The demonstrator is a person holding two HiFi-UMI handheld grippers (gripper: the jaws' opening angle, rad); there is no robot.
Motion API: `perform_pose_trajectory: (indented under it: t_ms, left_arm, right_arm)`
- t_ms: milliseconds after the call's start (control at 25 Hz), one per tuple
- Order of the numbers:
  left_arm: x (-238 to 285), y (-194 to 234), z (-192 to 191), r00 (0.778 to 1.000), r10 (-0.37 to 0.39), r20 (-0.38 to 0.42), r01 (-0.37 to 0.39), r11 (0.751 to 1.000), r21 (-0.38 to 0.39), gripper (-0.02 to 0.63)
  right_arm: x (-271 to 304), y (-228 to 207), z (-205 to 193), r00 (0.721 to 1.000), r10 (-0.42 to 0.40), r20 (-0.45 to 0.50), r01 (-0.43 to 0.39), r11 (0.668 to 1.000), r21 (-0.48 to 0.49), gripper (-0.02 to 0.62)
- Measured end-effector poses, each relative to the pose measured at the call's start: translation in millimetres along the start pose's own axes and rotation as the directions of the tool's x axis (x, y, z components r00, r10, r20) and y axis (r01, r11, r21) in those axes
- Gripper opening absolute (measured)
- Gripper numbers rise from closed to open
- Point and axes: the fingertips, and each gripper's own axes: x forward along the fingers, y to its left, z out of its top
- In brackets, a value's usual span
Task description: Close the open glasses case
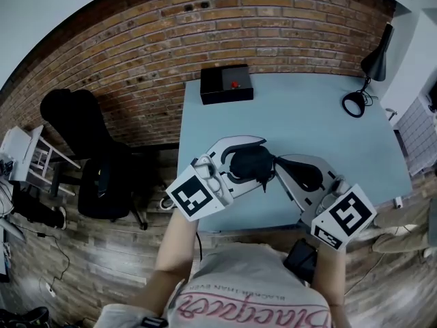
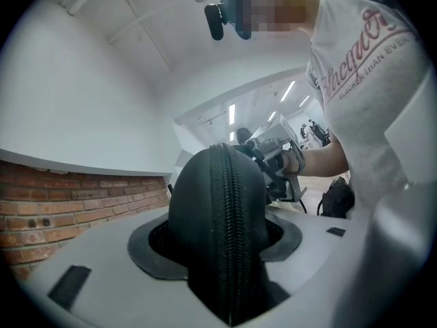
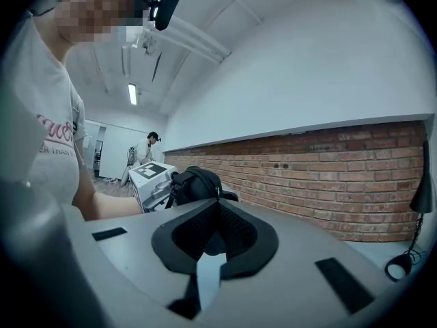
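Nearest to us, both tools meet above the near edge of the pale blue desk (image 1: 307, 115), with wooden floor (image 1: 102, 265) below on our side. The left hand-held gripper (image 1: 261, 164) is clamped on the glasses case (image 1: 246, 162), which is held in the air just inside that edge. The right hand-held gripper (image 1: 276, 164) has its jaws together, with the tips right at the case's end. We cannot tell whether they pinch anything there. The case is black, rounded and fabric-covered. Only the left gripper view shows its zip, running as one meshed line down the side that faces the camera, with the right tool and its hand (image 2: 315, 161) behind. Whether the zip is shut all the way round we cannot tell. Beyond the case a wide bare stretch of desk reaches a black box (image 1: 226, 83) with a red button at the far edge and a black lamp (image 1: 372, 67) at the far right corner. A black chair (image 1: 89, 135) stands off the desk's left side. The brick wall (image 1: 171, 26) closes the far side. Only the right gripper view shows another person (image 3: 147, 149) far across the room.
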Motion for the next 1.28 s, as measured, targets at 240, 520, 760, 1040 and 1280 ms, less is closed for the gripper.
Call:
perform_pose_trajectory:
  t_ms: [240,520,760,1040,1280]
  left_arm:
    - [3,-1,-4,1.000,0.002,-0.001,-0.002,0.993,-0.120,0.255]
    - [12,-4,-10,0.999,-0.018,-0.040,0.012,0.988,-0.155,0.268]
    - [10,1,-12,0.999,-0.003,-0.043,-0.004,0.986,-0.167,0.285]
    - [-2,10,-18,0.997,0.039,-0.065,-0.048,0.987,-0.153,0.287]
    - [-11,24,-28,0.988,0.108,-0.110,-0.121,0.986,-0.116,0.287]
  right_arm:
    - [0,-5,-1,0.998,-0.060,-0.019,0.059,0.996,-0.062,0.019]
    - [-3,-19,-4,0.994,-0.100,0.040,0.099,0.995,0.034,0.019]
    - [-15,-34,5,0.984,-0.122,0.129,0.106,0.987,0.122,0.020]
    - [-28,-44,14,0.967,-0.129,0.221,0.102,0.987,0.126,0.018]
    - [-48,-63,26,0.950,-0.147,0.276,0.119,0.986,0.116,0.018]
